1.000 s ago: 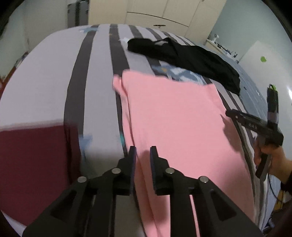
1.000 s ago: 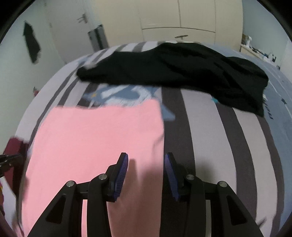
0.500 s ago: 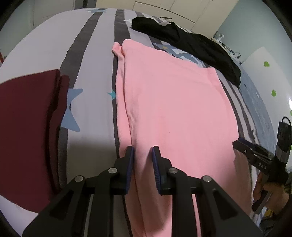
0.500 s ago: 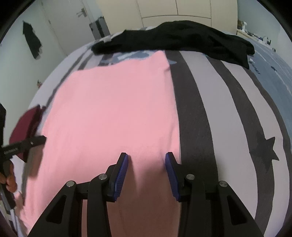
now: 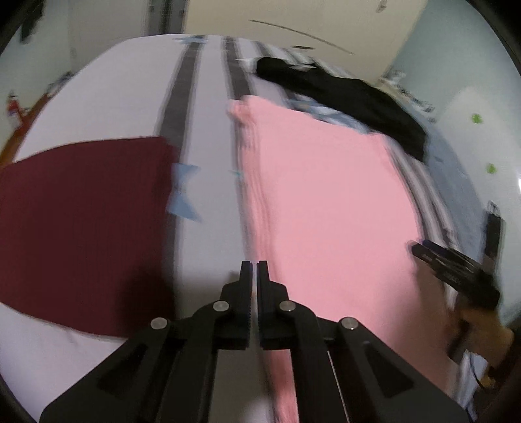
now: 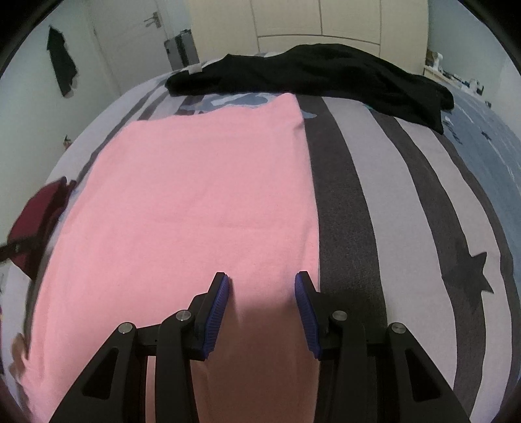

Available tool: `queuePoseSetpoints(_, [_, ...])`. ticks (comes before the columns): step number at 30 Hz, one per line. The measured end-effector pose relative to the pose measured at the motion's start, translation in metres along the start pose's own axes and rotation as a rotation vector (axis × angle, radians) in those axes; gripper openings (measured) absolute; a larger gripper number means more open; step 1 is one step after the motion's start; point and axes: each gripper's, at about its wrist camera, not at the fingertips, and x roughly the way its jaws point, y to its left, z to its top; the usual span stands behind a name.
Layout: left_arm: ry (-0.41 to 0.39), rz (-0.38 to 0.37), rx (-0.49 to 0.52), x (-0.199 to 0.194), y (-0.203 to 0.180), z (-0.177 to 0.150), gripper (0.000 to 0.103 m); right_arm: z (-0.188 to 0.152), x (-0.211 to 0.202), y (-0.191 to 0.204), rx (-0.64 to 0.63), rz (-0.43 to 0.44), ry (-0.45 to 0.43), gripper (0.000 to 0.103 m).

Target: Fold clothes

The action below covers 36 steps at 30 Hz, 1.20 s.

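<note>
A pink garment (image 5: 325,201) lies spread flat on the striped bed, also filling the right wrist view (image 6: 195,201). My left gripper (image 5: 254,268) is shut, its tips right at the garment's left edge; whether a fold is pinched I cannot tell. My right gripper (image 6: 262,286) stands open just above the garment's near right corner, its blue pads (image 6: 218,309) apart and the cloth only beneath them. In the blurred left wrist view that right gripper (image 5: 452,266) shows at the garment's right edge, held by a hand (image 5: 482,328).
A folded maroon garment (image 5: 81,221) lies left of the pink one, showing as a maroon patch (image 6: 35,211) in the right wrist view. A black garment (image 6: 325,75) sprawls across the far side of the bed. Grey-striped bedding (image 6: 407,195) is bare on the right. Wardrobe doors (image 6: 325,19) stand behind.
The left jaws have closed from a narrow gap to shut and the left view has drawn back, now blurred. The right gripper came nearer over the pink garment, then held still.
</note>
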Motion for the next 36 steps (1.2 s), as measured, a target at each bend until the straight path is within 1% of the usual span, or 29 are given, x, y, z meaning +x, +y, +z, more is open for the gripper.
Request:
queuePoseSetpoints(2, [0.016, -0.043, 0.028, -0.006, -0.018, -0.019, 0.0, -0.006, -0.009, 0.001, 0.014, 0.016, -0.002, 0.039])
queuePoseSetpoints(4, [0.053, -0.045, 0.071, -0.003, -0.033, -0.042, 0.0, -0.014, -0.019, 0.002, 0.022, 0.032, -0.008, 0.039])
queuePoseSetpoints(7, [0.115, 0.037, 0.098, 0.012, -0.032, -0.07, 0.001, -0.033, -0.033, 0.01, -0.028, 0.039, -0.007, 0.039])
queuePoseSetpoints(9, [0.084, 0.036, 0.069, 0.007, -0.021, -0.08, 0.001, -0.048, -0.035, 0.012, -0.052, 0.033, 0.01, 0.039])
queuePoseSetpoints(11, [0.06, 0.113, 0.032, -0.002, -0.008, -0.086, 0.001, -0.061, -0.037, 0.011, -0.069, 0.027, 0.02, 0.039])
queuePoseSetpoints(13, [0.048, 0.175, -0.032, -0.016, 0.011, -0.094, 0.001, -0.068, -0.042, 0.008, -0.071, 0.025, 0.009, 0.039])
queuePoseSetpoints(15, [0.039, 0.208, -0.073, -0.032, 0.023, -0.103, 0.002, -0.074, -0.049, 0.006, -0.054, 0.019, 0.007, 0.039])
queuePoseSetpoints(17, [0.011, 0.247, -0.091, -0.058, 0.03, -0.117, 0.01, -0.08, -0.057, 0.005, -0.035, 0.014, 0.01, 0.039])
queuePoseSetpoints(18, [0.0, 0.258, -0.094, -0.068, 0.032, -0.124, 0.021, -0.085, -0.063, 0.005, -0.023, 0.017, 0.01, 0.039])
queuePoseSetpoints(19, [-0.011, 0.269, -0.097, -0.079, 0.033, -0.131, 0.03, -0.09, -0.069, 0.006, -0.016, 0.021, 0.009, 0.039])
queuePoseSetpoints(21, [-0.029, 0.297, -0.115, -0.098, 0.035, -0.148, 0.035, -0.102, -0.083, 0.009, -0.013, 0.025, 0.005, 0.039])
queuePoseSetpoints(22, [-0.029, 0.298, -0.129, -0.104, 0.035, -0.157, 0.037, -0.109, -0.09, 0.012, -0.019, 0.026, 0.006, 0.039])
queuePoseSetpoints(25, [-0.019, 0.31, -0.165, -0.116, 0.042, -0.183, 0.038, -0.132, -0.106, 0.021, -0.043, 0.033, 0.016, 0.039])
queuePoseSetpoints(28, [-0.003, 0.334, -0.173, -0.116, 0.045, -0.206, 0.038, -0.159, -0.119, 0.029, -0.064, 0.038, 0.039, 0.039])
queuePoseSetpoints(29, [0.008, 0.353, -0.173, -0.115, 0.047, -0.215, 0.038, -0.167, -0.122, 0.032, -0.067, 0.042, 0.049, 0.039])
queuePoseSetpoints(30, [0.035, 0.39, -0.174, -0.11, 0.052, -0.223, 0.038, -0.175, -0.125, 0.033, -0.071, 0.04, 0.058, 0.039])
queuePoseSetpoints(31, [0.067, 0.432, -0.189, -0.106, 0.061, -0.233, 0.038, -0.184, -0.127, 0.033, -0.074, 0.034, 0.067, 0.039])
queuePoseSetpoints(32, [0.078, 0.452, -0.208, -0.11, 0.071, -0.242, 0.038, -0.192, -0.13, 0.033, -0.077, 0.027, 0.073, 0.039])
queuePoseSetpoints(33, [0.072, 0.459, -0.238, -0.115, 0.082, -0.25, 0.039, -0.199, -0.133, 0.031, -0.076, 0.019, 0.074, 0.039])
queuePoseSetpoints(34, [0.055, 0.443, -0.26, -0.12, 0.089, -0.255, 0.042, -0.205, -0.136, 0.029, -0.071, 0.01, 0.073, 0.039])
queuePoseSetpoints(36, [0.042, 0.44, -0.249, -0.128, 0.093, -0.26, 0.042, -0.217, -0.143, 0.026, -0.063, -0.008, 0.069, 0.039])
